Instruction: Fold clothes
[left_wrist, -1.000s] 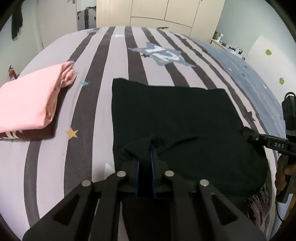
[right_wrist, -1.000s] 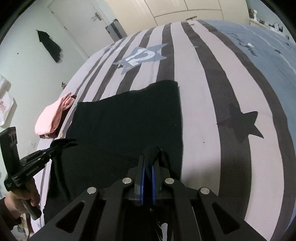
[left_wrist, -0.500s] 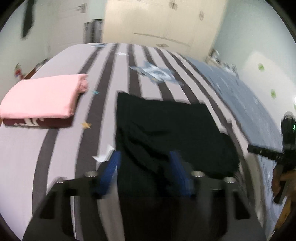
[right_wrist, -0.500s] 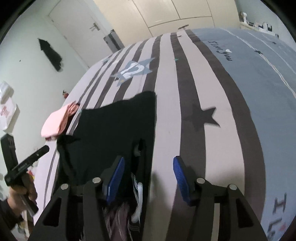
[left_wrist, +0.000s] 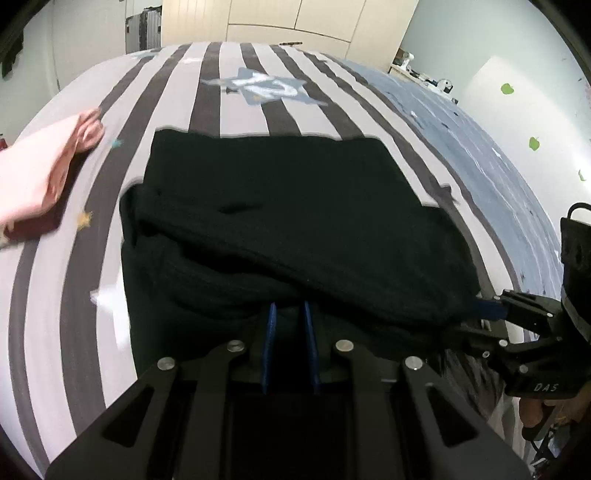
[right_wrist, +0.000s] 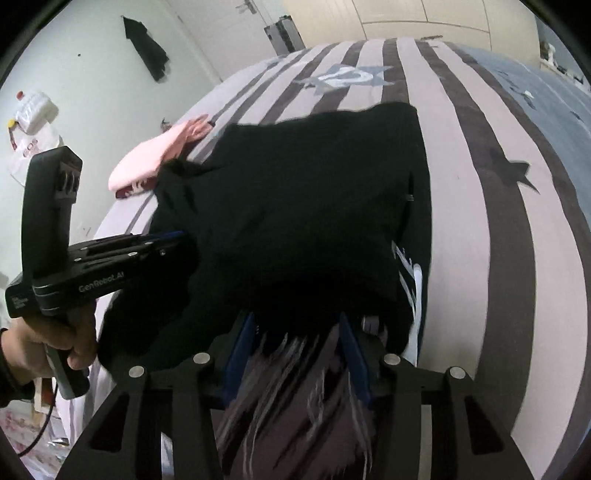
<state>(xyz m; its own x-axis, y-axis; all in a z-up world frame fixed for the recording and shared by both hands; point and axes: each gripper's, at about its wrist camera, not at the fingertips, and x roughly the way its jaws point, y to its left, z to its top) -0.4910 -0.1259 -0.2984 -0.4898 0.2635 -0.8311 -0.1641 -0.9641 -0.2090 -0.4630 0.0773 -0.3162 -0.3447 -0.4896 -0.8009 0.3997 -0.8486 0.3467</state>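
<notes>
A black garment (left_wrist: 295, 206) lies folded on the striped bed cover (left_wrist: 240, 103), its thick near edge bulging over both grippers. My left gripper (left_wrist: 290, 310) is at that near edge. Its jaws are closing, the blue pads stand close together with black cloth between them, and the tips are hidden under the fold. In the right wrist view the left gripper (right_wrist: 177, 240) reaches into the garment (right_wrist: 295, 192) from the left. My right gripper (right_wrist: 299, 321) is closing but still wide, with the garment's edge and blurred streaked fabric between its pads. The right gripper (left_wrist: 476, 317) also shows at the garment's right corner.
A folded pink garment (left_wrist: 33, 177) lies on a dark red one at the bed's left side, and shows again (right_wrist: 147, 162) in the right wrist view. A hand (right_wrist: 55, 332) holds the left gripper's handle. A suitcase (right_wrist: 284, 33) and wardrobe doors stand beyond the bed.
Both grippers let go of the black cloth they pinched, opened wide and drew back, then came in at the garment's near edge. The left jaws have narrowed again; the right stay wide.
</notes>
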